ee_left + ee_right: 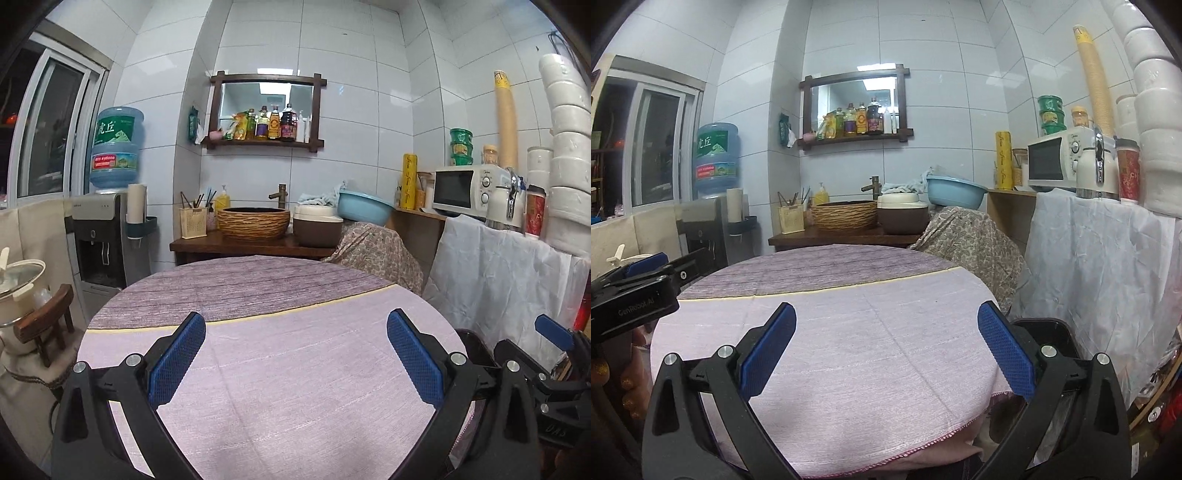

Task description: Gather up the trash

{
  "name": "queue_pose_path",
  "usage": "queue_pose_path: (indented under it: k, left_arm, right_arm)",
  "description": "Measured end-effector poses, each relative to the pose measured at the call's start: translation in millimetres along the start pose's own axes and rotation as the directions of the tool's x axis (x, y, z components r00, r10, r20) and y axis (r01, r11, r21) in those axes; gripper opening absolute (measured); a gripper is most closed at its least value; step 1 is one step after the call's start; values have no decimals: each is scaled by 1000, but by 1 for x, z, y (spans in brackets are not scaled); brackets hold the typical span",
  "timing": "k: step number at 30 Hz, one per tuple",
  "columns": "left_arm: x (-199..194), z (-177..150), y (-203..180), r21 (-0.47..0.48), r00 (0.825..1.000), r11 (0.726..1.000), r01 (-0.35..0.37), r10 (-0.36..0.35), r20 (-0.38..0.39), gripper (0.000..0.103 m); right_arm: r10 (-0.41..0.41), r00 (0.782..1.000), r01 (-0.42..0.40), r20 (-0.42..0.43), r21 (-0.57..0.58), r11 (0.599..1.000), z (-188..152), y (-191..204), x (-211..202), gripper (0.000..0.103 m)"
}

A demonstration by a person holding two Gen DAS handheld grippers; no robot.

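My left gripper (pixel 295 325) is open and empty, held above the round table (pixel 295 369) with its lilac cloth. My right gripper (pixel 886 317) is also open and empty over the same table (pixel 849 350). A black trash bin (pixel 1049 332) stands beside the table's right edge, just behind my right gripper's right finger; part of it shows in the left wrist view (pixel 472 347). I see no loose trash on the cloth. The right gripper appears at the right edge of the left wrist view (pixel 554 354), and the left gripper at the left edge of the right wrist view (pixel 639 284).
A wooden counter (pixel 236 245) with a woven basin (pixel 254 221) stands behind the table. A water dispenser (pixel 107 229) is at the left. A draped shelf (pixel 498 266) with a microwave (pixel 469 192) is at the right. A small wooden chair (pixel 44 325) stands at the left.
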State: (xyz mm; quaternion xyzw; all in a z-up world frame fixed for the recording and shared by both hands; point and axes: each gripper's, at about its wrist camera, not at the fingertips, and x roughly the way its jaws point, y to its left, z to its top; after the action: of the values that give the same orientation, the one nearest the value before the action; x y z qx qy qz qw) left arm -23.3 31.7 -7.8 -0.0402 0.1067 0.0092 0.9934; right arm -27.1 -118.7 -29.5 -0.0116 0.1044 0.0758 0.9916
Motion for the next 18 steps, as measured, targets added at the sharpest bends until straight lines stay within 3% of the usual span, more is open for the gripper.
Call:
queue_pose_path:
  k: [18]
  left_arm:
    - [-2, -6, 3, 0, 1000, 1000, -24, 24, -9, 98]
  right_arm:
    - [-4, 1000, 4, 1, 0, 1000, 4, -3, 2, 97]
